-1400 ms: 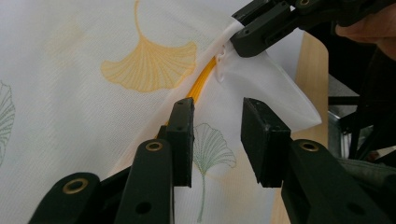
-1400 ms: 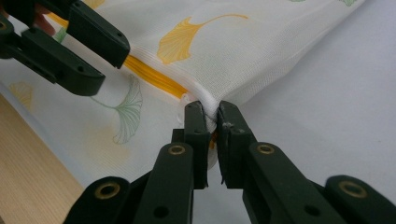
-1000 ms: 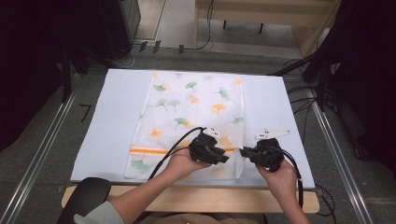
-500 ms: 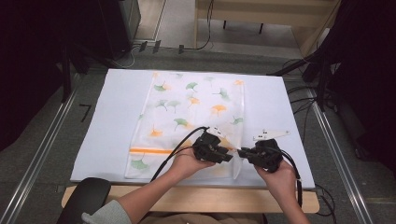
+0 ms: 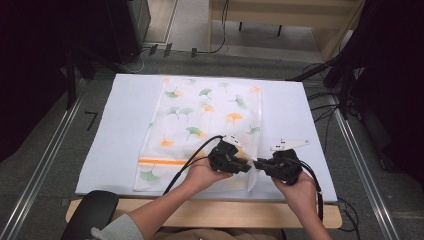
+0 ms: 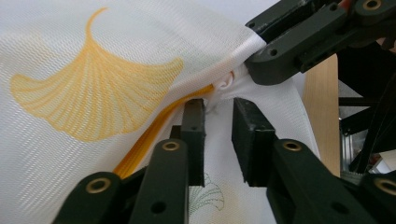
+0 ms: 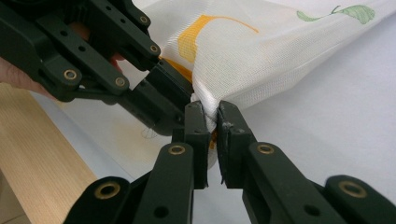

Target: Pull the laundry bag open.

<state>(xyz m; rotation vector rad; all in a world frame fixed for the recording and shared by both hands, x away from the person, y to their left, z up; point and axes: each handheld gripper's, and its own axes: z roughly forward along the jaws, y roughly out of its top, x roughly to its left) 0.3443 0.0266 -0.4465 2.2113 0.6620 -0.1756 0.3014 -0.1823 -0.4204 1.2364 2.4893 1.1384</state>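
Mesh laundry bag flat on white tabletop; near corner being worked.
Right gripper pinches the corner shut; left gripper, jaws just closing, not yet gripping. Next, probably: catch the zipper pull.

Black jaws, brass rivets, grey sleeve

One mesh bag, two grippers, one table.

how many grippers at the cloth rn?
2. Left gripper at the cloth's near right corner, jaws just closing, nothing pinched between them; right gripper beside it, shut on that corner.
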